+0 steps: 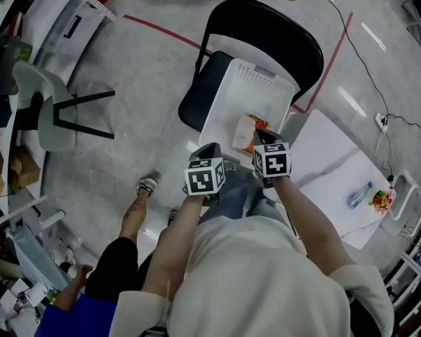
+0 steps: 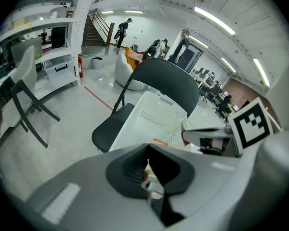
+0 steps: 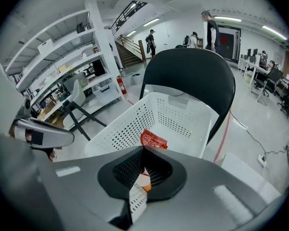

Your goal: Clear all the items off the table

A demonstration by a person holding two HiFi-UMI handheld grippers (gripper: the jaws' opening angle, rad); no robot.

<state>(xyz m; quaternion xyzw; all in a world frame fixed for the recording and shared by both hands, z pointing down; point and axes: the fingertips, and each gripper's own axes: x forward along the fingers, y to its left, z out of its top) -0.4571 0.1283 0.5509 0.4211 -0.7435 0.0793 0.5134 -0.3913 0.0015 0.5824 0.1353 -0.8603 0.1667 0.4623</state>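
A white perforated basket (image 1: 228, 83) stands on a black folding chair (image 1: 266, 34). Both grippers hover over its near end, pointing steeply down. My right gripper (image 1: 262, 136) is shut on a red and orange snack packet (image 3: 153, 139), whose top edge sticks out past the jaws above the basket (image 3: 168, 114). A pale packet (image 1: 243, 133) lies inside the basket. My left gripper (image 1: 219, 159) has its jaws together, leaving only a thin slit (image 2: 147, 165); I cannot tell whether anything is gripped. To the right, a white table (image 1: 323, 160) holds a water bottle (image 1: 358, 196) and a colourful packet (image 1: 382, 199).
A grey chair (image 1: 49, 111) and shelving stand at the left. Another person (image 1: 91, 286) is at the lower left. A red floor line (image 1: 161, 30) and a black cable (image 1: 365, 69) run past the chair. More people and desks show far off in the gripper views.
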